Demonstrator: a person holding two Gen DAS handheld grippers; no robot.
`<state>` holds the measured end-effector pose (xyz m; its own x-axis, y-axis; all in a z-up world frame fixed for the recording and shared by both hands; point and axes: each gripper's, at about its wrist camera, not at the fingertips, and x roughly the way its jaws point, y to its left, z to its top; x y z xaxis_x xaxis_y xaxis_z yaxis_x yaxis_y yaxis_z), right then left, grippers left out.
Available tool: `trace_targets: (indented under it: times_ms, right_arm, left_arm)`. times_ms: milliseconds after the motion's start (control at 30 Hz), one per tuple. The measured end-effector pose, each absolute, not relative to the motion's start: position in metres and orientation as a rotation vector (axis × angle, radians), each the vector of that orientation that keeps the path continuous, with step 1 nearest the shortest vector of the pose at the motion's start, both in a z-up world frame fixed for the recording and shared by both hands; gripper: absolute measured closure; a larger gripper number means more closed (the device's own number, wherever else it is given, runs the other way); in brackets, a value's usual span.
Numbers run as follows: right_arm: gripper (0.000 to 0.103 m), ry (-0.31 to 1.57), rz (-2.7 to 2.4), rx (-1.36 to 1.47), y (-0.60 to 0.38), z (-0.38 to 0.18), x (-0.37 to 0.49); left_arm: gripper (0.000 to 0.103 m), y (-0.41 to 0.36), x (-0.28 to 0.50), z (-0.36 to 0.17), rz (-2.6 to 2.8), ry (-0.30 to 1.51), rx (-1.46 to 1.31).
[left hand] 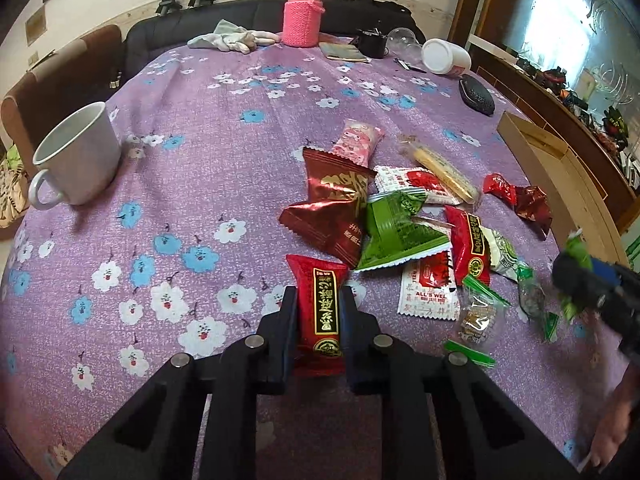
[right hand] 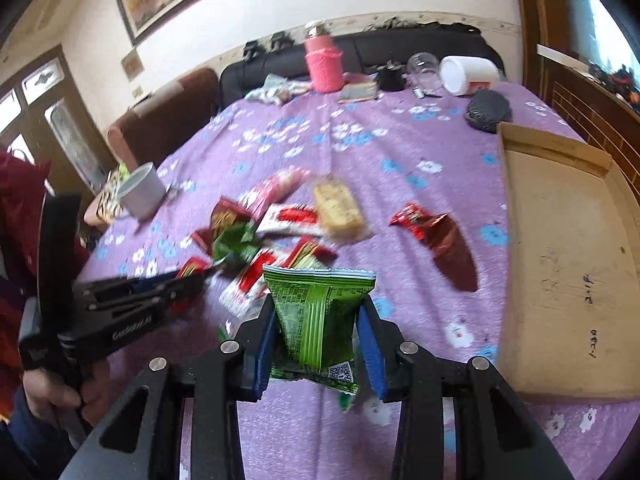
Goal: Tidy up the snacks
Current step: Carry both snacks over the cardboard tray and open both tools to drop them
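On the flowered purple cloth of the desk (left hand: 200,184), a white mug (left hand: 76,156) stands at nine o'clock in the left wrist view. The left hand-held gripper (left hand: 318,300), at six o'clock, is clenched on a red snack packet (left hand: 322,312) that lies on the cloth. The snack pile (left hand: 400,216) lies loose at three o'clock, red, green and white wrappers overlapping. A pink bottle (left hand: 302,16) stands at twelve o'clock. In the right wrist view the right hand-held gripper (right hand: 316,328), at six o'clock, grasps a green snack packet (right hand: 316,316) between its blue pads, lifted clear of the cloth. A cardboard tray (right hand: 568,264) lies at three o'clock, just beside the gripper.
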<state>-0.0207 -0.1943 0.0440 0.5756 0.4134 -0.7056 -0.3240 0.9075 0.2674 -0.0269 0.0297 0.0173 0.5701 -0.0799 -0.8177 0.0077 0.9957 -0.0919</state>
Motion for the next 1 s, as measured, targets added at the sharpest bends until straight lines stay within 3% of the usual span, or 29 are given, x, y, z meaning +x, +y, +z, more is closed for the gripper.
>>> trace_targets:
  times_ms: [300, 1000]
  right_arm:
    - [0.062, 0.854, 0.416, 0.177, -0.216, 0.046, -0.018]
    - [0.062, 0.757, 0.198, 0.364, -0.329, 0.083, 0.028]
  left_arm:
    - [0.084, 0.028, -0.033, 0.041, -0.073, 0.897, -0.103]
    - [0.084, -0.128, 0.022, 0.102, -0.334, 0.799, 0.047]
